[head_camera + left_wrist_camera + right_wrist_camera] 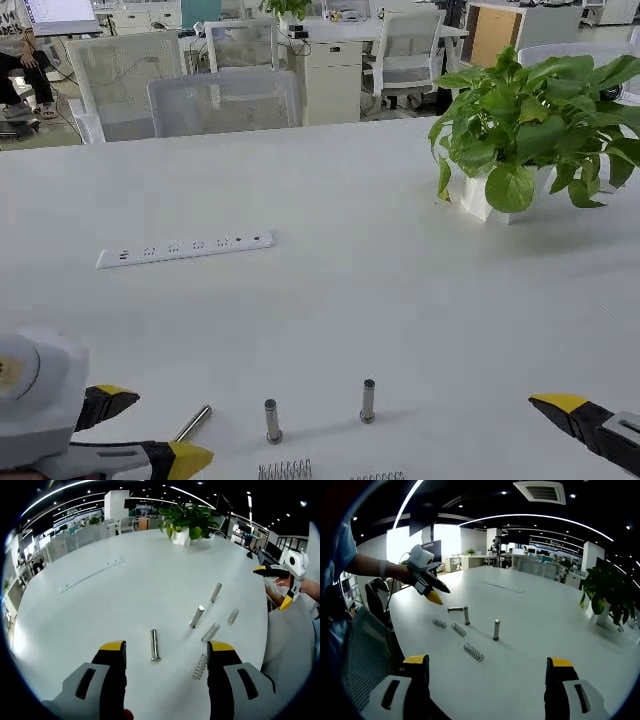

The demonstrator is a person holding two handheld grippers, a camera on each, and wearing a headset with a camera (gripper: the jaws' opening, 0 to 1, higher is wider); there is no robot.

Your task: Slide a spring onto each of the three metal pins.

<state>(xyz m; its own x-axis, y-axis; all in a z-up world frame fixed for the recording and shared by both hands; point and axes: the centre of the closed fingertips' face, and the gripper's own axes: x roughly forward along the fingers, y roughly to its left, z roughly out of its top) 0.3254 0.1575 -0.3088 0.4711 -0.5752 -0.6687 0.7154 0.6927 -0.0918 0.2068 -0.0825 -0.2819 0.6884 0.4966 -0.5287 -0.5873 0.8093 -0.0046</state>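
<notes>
1. Springs [285, 469] lie loose on the table in the head view. None is on a pin, so I judge all three pairings remain. Two upright pins [272, 421] stand right of the left gripper [150, 430], and the lying pin [193, 423] is just beside its tip.
2. Left gripper view: the jaws are spread wide and empty, with the lying pin [154, 644] ahead between them, seemingly untouched.
3. Right gripper view: the right gripper [488, 661] is spread and holds nothing, with the springs [473, 651] ahead of it.
</notes>
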